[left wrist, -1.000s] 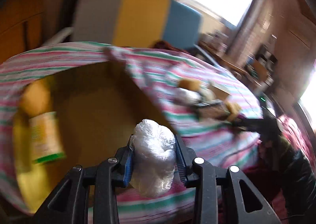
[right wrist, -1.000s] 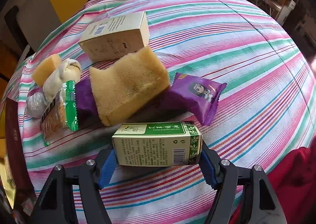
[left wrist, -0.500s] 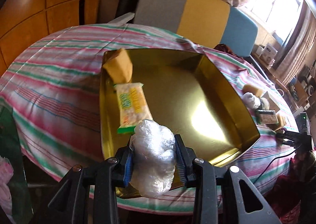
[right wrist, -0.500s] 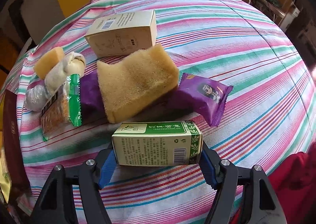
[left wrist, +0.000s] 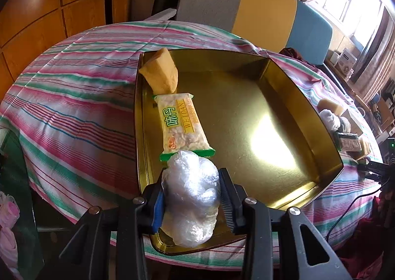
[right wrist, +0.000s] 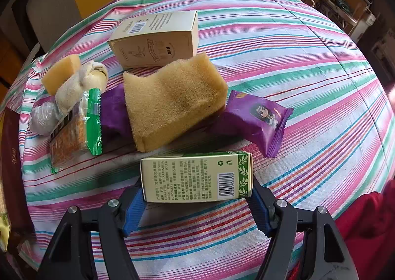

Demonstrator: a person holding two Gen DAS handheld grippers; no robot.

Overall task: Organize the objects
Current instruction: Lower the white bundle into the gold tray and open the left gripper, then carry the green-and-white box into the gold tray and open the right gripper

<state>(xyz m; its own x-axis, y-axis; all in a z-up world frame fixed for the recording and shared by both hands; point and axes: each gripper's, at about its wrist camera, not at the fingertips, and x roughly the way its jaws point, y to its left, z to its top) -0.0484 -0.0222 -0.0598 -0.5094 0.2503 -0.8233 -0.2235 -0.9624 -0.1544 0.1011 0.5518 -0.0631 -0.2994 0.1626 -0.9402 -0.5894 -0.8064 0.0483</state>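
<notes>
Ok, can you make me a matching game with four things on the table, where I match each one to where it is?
Things:
1. plastic-wrapped bundle
2. green box
3. big sponge
4. Weidan snack packet

Places:
A. lying flat inside the gold tray
B. resting on a purple packet
C. between the left gripper fingers, over the tray's near edge
D. between the right gripper fingers

Pairs: 1-C, 2-D, 3-B, 4-A
</notes>
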